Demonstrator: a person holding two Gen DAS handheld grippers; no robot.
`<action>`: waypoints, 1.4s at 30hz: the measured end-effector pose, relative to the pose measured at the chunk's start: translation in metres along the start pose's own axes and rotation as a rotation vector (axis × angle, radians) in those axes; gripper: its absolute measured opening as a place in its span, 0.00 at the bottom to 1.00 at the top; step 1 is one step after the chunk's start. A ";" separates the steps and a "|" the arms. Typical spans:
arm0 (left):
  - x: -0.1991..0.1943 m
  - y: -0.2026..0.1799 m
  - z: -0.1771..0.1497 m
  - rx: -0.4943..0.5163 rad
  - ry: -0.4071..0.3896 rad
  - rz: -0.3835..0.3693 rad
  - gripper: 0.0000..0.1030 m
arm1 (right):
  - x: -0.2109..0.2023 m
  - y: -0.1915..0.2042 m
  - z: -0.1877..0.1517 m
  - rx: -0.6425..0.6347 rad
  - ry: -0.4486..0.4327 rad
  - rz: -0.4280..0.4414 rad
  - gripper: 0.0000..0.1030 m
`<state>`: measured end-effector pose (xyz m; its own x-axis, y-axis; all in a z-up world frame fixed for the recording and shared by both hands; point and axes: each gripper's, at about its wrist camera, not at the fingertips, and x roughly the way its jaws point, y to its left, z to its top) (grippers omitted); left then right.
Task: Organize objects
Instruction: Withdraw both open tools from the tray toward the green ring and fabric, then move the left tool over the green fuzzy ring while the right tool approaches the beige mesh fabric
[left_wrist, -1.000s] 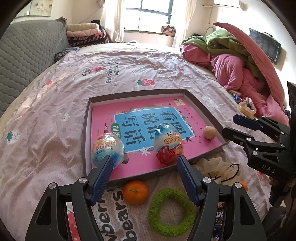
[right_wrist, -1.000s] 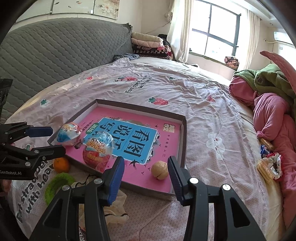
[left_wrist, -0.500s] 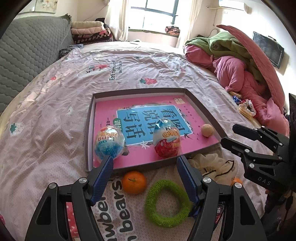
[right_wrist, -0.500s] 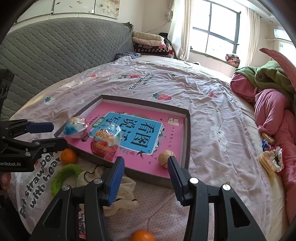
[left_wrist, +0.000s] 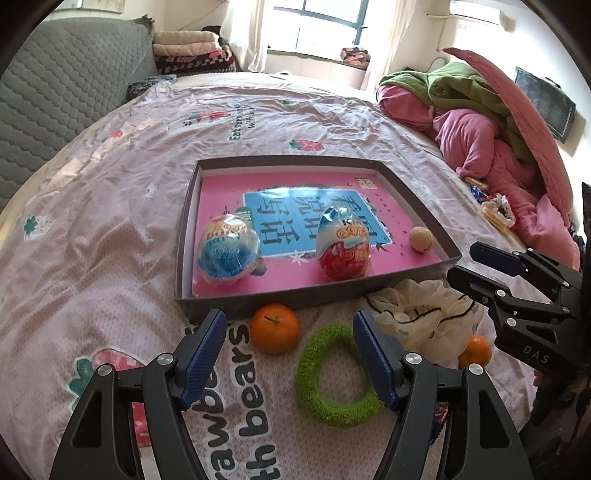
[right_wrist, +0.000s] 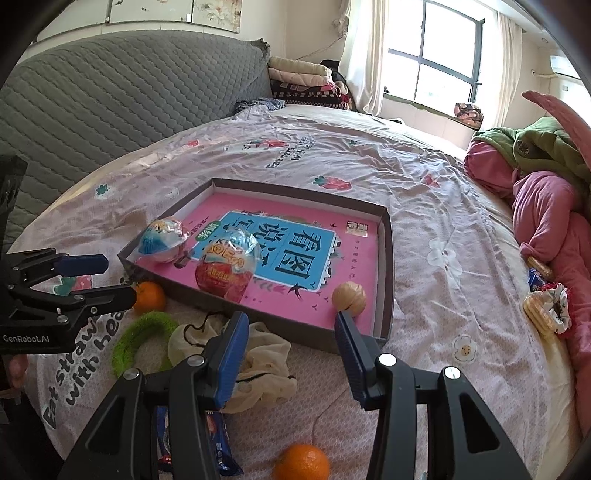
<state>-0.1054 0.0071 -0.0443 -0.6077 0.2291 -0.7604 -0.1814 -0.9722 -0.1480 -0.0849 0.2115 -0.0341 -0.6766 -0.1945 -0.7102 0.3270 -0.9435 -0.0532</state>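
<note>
A shallow brown tray (left_wrist: 184, 236) with a pink printed bottom lies on the bed. In it are a blue wrapped egg (left_wrist: 227, 254), a red wrapped egg (left_wrist: 345, 249) and a small tan ball (left_wrist: 421, 239). In front of the tray lie an orange (left_wrist: 275, 328), a green fuzzy ring (left_wrist: 334, 376), a cream cloth (left_wrist: 424, 310) and a second orange (left_wrist: 476, 350). My left gripper (left_wrist: 290, 350) is open and empty, just above the first orange and ring. My right gripper (right_wrist: 291, 350) is open and empty over the cloth (right_wrist: 258, 358), near the tray's front edge (right_wrist: 384, 280).
A blue snack packet (right_wrist: 218, 443) lies under my right gripper, with the second orange (right_wrist: 301, 461) beside it. Pink and green bedding (left_wrist: 491, 122) is piled on the right, with wrapped snacks (right_wrist: 543, 306) beside it. A grey headboard (right_wrist: 110, 110) stands on the left.
Both grippers have pulled back from the tray toward the bed's near side. The orange, ring, cloth and second orange have come fully into view. Nothing was grasped.
</note>
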 end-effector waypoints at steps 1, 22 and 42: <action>0.000 0.000 -0.001 0.002 0.000 0.003 0.71 | 0.000 0.000 -0.001 0.000 0.002 0.000 0.47; 0.017 -0.004 -0.021 0.052 0.055 0.026 0.71 | 0.009 0.002 -0.020 -0.039 0.071 -0.008 0.47; 0.036 -0.006 -0.035 0.081 0.109 0.036 0.71 | 0.024 0.009 -0.029 -0.077 0.129 0.002 0.47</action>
<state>-0.0993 0.0196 -0.0925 -0.5278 0.1837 -0.8293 -0.2259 -0.9715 -0.0715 -0.0794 0.2061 -0.0721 -0.5871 -0.1560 -0.7943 0.3819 -0.9186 -0.1019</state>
